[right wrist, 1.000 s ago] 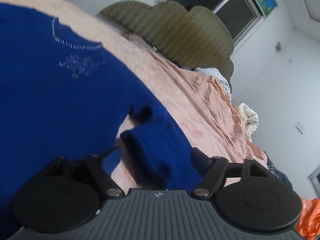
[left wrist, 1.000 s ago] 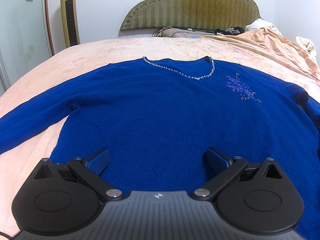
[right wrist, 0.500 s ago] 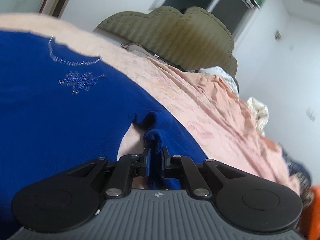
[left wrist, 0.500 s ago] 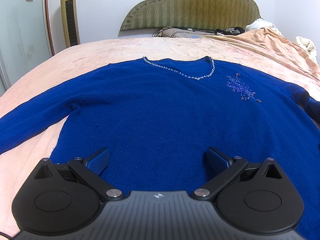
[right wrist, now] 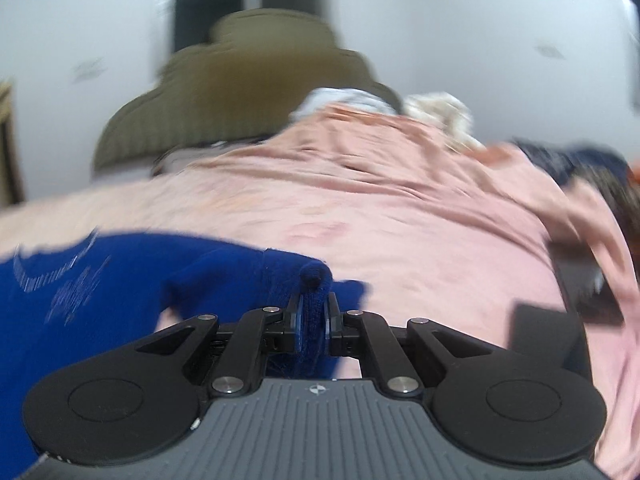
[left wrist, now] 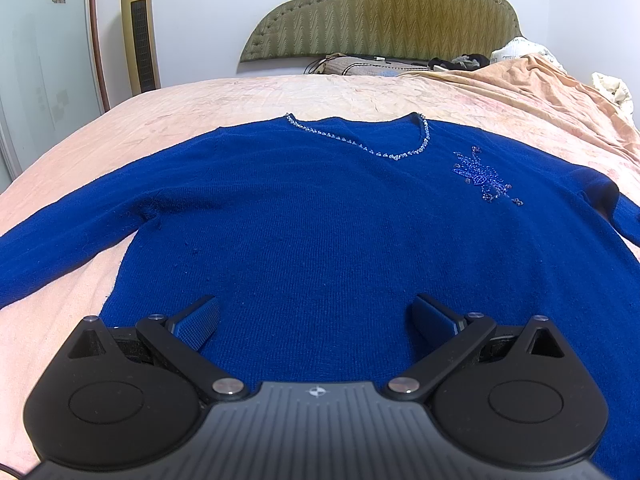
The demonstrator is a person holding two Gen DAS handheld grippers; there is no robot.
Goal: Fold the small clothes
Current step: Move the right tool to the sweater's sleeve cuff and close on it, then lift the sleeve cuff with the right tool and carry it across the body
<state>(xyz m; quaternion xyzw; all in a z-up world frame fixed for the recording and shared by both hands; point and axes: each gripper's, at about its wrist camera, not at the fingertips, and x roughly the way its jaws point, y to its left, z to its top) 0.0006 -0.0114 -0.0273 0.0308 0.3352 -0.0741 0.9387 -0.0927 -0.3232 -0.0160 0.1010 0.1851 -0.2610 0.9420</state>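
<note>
Right gripper point(right wrist: 313, 308) closing on sweater point(left wrist: 320, 232) cuff point(right wrist: 314, 312).

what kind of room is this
Most likely a bedroom: a blue sweater lies spread on a bed with a pink bedspread, a padded headboard stands against the wall, and a tower fan stands beside it.

Lay flat on the bed covered in a pink sheet point(left wrist: 168, 128): royal-blue knitted sweater with a beaded neckline point(left wrist: 320, 232), neckline toward the padded olive headboard point(left wrist: 384, 12) behind. Hovered over its hem: left gripper point(left wrist: 316, 318). Stood left of headboard: tall gold tower fan point(left wrist: 140, 28). Pinched in right gripper point(right wrist: 313, 322): folded sleeve cuff point(right wrist: 314, 280), right of sweater body.
</note>
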